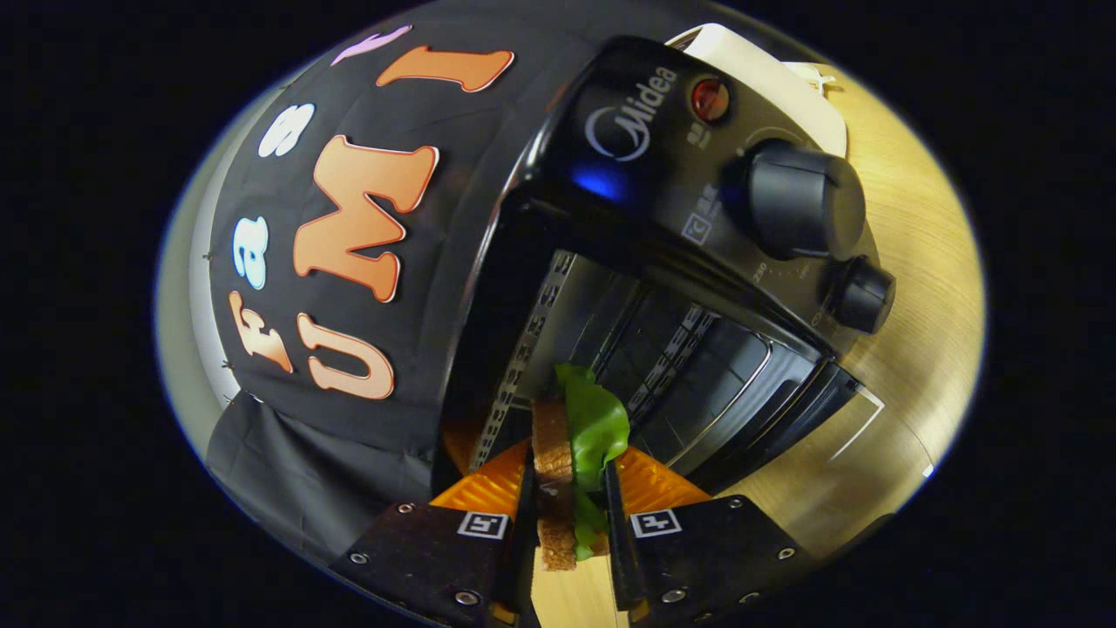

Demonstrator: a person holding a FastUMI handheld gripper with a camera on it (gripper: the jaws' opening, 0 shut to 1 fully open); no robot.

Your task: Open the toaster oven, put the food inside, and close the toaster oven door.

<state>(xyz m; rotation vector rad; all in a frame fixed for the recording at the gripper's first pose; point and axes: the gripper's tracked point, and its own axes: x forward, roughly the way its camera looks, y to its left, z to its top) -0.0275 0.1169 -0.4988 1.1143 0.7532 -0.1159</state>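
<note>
My gripper (568, 488) is shut on a sandwich (558, 488), a brown bread slice with a green lettuce leaf (597, 423) sticking out ahead of the fingers. Just beyond it gapes the black toaster oven (645, 148), its cavity (610, 340) open and its wire rack visible inside. The glass door (785, 410) hangs folded down toward the wooden table. The whole scene appears rolled sideways, with the sandwich's front end at the mouth of the cavity. Both black fingers (527, 506) press the sandwich from either side.
The oven's control panel carries a red lamp (710, 98) and two black knobs (802, 199) (863, 294) beside the opening. A wooden table (915, 288) lies under the oven. A cream-coloured object (767, 70) sits behind the oven.
</note>
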